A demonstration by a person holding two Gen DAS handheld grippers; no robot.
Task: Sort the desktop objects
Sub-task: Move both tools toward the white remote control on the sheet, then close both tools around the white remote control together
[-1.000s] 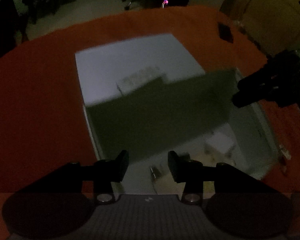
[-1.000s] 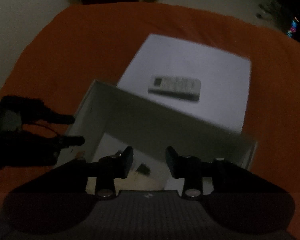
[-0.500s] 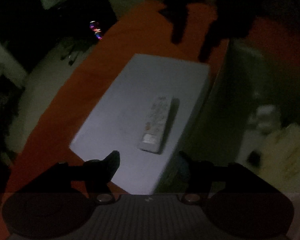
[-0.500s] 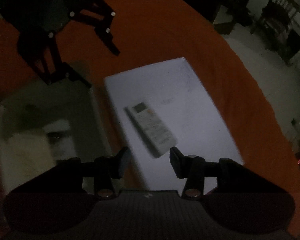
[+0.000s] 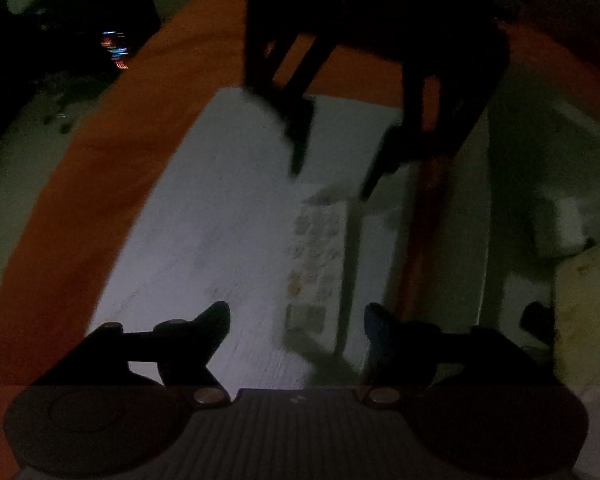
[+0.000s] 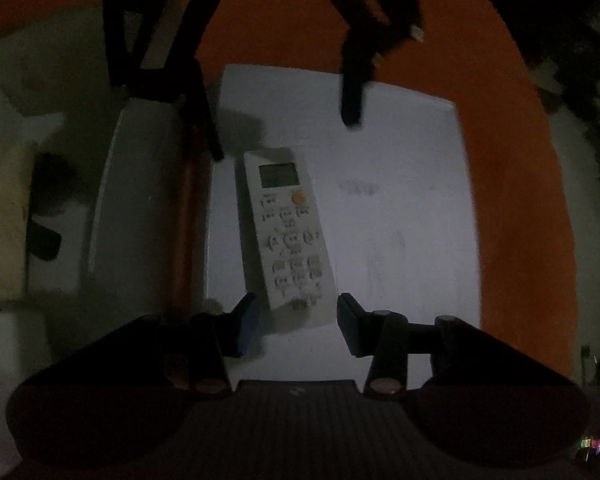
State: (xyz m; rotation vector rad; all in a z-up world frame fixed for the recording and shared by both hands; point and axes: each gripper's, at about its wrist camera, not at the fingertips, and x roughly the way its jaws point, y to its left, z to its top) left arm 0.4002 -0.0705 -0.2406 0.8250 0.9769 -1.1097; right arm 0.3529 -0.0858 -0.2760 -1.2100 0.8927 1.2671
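A white remote control (image 6: 288,228) lies flat on a white box lid (image 6: 400,208) on the orange tablecloth (image 6: 512,160). My right gripper (image 6: 296,320) is open, its fingertips on either side of the remote's near end, just above the lid. My left gripper (image 5: 296,324) is open at the remote's opposite end, which shows blurred in the left wrist view (image 5: 318,256). Each gripper faces the other: the left one appears at the top of the right wrist view (image 6: 284,132), the right one at the top of the left wrist view (image 5: 332,172).
An open white box (image 6: 140,208) stands beside the lid, with small items inside, among them a pale block (image 6: 0,220) and a dark object (image 6: 44,236). It also shows in the left wrist view (image 5: 540,208). The room is dim; floor lies beyond the table.
Both grippers swung away from the open box to the lid and closed in on the remote from opposite ends. The left jaws opened wider.
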